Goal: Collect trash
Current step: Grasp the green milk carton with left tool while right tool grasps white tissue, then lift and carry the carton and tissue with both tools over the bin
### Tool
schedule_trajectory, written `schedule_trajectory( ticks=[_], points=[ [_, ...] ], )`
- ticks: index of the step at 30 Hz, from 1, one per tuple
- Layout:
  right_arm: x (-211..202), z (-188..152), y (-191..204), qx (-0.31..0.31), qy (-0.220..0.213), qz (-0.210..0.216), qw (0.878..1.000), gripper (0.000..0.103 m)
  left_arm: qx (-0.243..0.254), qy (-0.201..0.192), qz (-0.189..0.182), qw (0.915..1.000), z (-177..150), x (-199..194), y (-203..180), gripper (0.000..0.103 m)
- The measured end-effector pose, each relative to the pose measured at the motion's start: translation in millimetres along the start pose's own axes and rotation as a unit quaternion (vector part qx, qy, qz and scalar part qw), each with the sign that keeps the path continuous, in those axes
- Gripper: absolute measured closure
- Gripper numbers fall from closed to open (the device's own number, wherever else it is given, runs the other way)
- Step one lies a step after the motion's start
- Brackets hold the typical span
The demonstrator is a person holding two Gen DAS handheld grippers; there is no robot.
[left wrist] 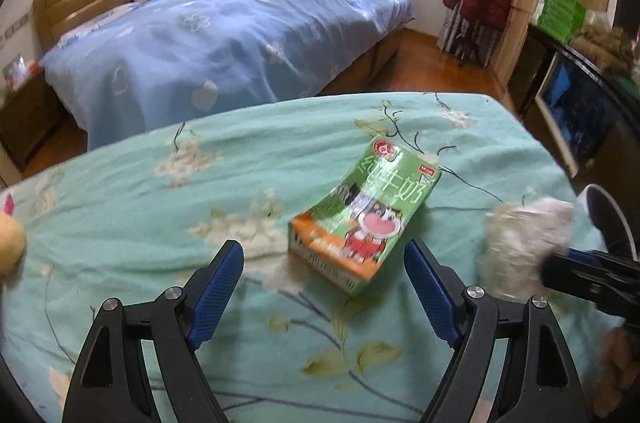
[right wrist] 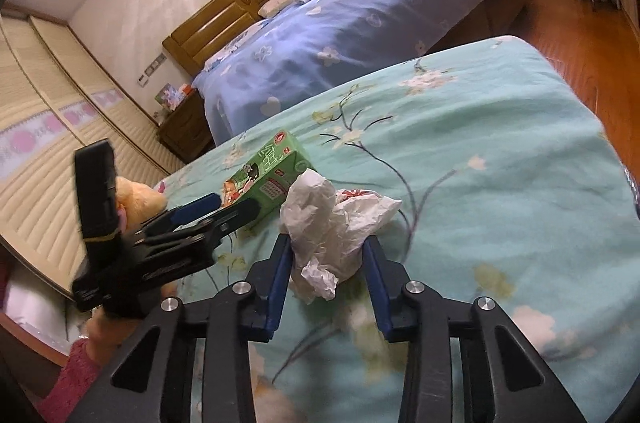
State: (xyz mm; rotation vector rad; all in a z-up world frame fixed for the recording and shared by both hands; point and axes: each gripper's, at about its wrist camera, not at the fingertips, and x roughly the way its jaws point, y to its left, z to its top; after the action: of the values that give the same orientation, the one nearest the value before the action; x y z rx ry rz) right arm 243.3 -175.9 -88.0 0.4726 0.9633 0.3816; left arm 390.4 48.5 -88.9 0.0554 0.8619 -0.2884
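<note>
Trash is what I am gathering from the bed with the teal floral cover (left wrist: pixel 160 303), and it comes as two pieces here, neither yet carried off. The bigger one, the green milk carton (left wrist: pixel 362 219), lies on its side on the cover, dented in the middle, just ahead of my left tool (left wrist: pixel 324 287), whose jaws stand spread and empty with nothing touching the pads. That piece is unclaimed. The smaller one, the crumpled white tissue (right wrist: pixel 328 227), sits just beside the carton and between the pads of my right tool (right wrist: pixel 326 275), which is clenched on it. No bin or bag shows in either view, so I judge the work early: one piece grasped, one waiting, both undelivered.
</note>
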Motion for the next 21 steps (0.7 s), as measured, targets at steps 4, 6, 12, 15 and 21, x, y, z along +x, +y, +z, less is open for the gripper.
schedule_trajectory(
  ticks=[4,6,12,15,21],
  points=[
    [-12,-6,-10,0.011,-0.003,-0.001,1.000,0.067,0.019,-0.014,-0.001,0.9997,2,1,-13,0.022],
    [-18,-9,-14,0.015,-0.004,-0.004,1.000,0.067,0.030,-0.020,0.002,0.9993,1,-2,-17,0.026],
    [-27,-12,-13,-0.006,0.004,-0.003,1.000,0.067,0.051,-0.022,0.009,0.9984,-14,-15,-35,0.050],
    [-34,-14,-5,-0.051,0.009,-0.016,0.999,0.067,0.035,-0.011,0.032,0.9988,-31,-33,-44,0.050],
    [-40,-24,7,-0.130,0.017,-0.061,0.990,0.065,-0.059,-0.007,0.058,0.9966,-77,-84,-52,0.050]
  ],
)
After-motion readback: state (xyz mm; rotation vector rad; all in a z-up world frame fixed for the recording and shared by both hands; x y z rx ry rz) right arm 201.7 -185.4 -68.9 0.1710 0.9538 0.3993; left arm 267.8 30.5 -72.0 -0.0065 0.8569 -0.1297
